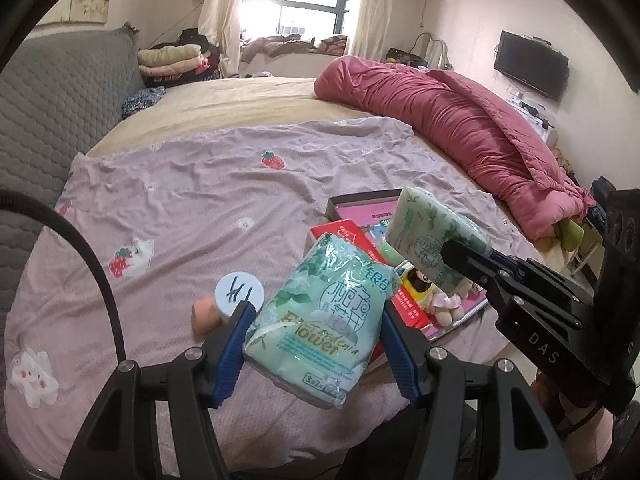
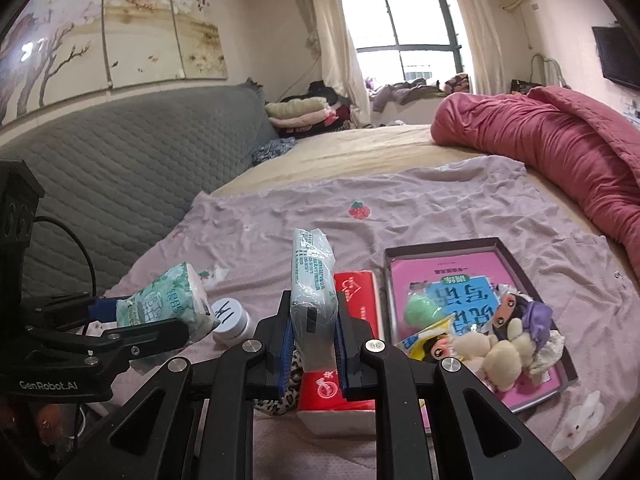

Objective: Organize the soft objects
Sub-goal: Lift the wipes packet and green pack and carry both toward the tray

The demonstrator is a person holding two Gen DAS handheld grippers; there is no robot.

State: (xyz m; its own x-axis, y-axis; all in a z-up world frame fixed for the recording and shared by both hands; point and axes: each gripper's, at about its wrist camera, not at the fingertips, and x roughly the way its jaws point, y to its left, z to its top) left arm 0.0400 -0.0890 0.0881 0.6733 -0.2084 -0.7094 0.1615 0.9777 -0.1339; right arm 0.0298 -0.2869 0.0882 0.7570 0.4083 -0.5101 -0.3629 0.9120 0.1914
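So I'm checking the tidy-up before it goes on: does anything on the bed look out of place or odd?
Nothing looks spilled or damaged. Each claw holds a green tissue pack: left claw, right claw. The shallow dark box holds soft dolls, but a small round white jar and a peach egg-shaped sponge lie loose on the pink sheet.

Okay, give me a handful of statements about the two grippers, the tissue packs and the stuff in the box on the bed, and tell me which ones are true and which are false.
1. The left gripper clamps a green plastic-wrapped tissue pack. True.
2. The right gripper is open and holds nothing. False: it is shut on a slim pale-green tissue pack.
3. The shallow dark-rimmed cardboard box holds plush dolls. True.
4. The round white jar with a marked lid sits inside the box. False: it stands on the pink printed sheet, outside it.
5. The red tissue pack lies on the bed beside the box. True.
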